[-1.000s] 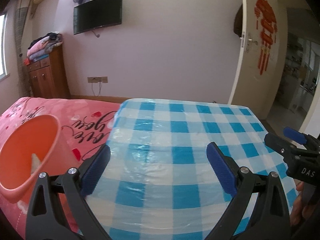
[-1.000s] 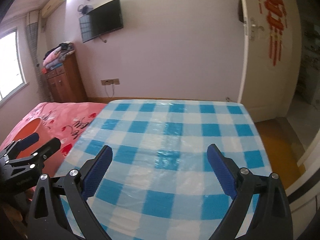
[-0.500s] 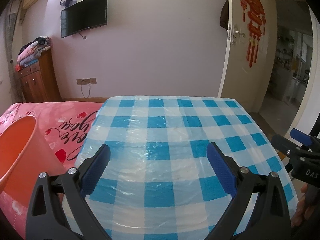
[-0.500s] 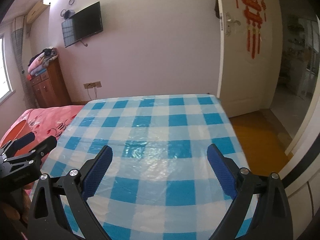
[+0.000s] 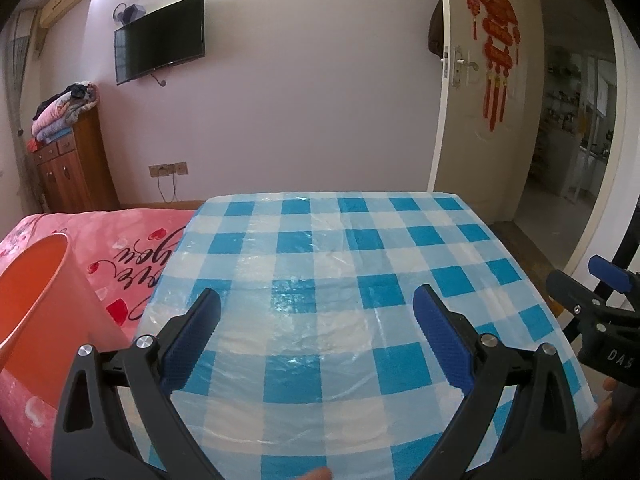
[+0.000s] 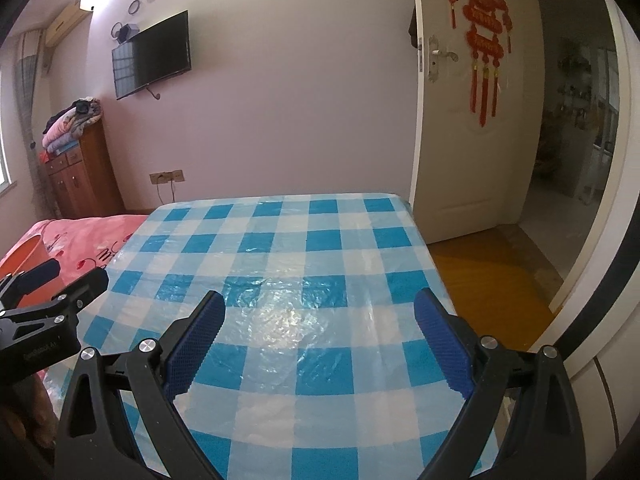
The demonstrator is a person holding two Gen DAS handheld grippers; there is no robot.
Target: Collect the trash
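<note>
Both grippers are hovering over a table covered with a blue-and-white checked plastic cloth [image 5: 320, 264], and both are holding nothing. The left gripper [image 5: 316, 316] is keeping its jaws wide apart, and the right gripper [image 6: 320, 320] is doing the same. In the left wrist view the right gripper is showing at the right edge, and in the right wrist view the left gripper is showing at the left edge. The orange bin [image 5: 36, 308], where the trash goes, is standing at the left of the table on a pink bedcover [image 5: 132, 248]; its rim is only partly in view. Compared with one second ago, the left camera is pointing more to the right: the bin, whose inside with a pale scrap was then visible, is now sliding toward the left edge, and its inside cannot be seen anymore. The right camera is also turning right, so the open white door [image 6: 468, 128] with a red hanging ornament [image 6: 480, 36] is now taking more place. No trash is visible on the cloth. A black television [image 5: 160, 38] is hanging on the far wall.
</note>
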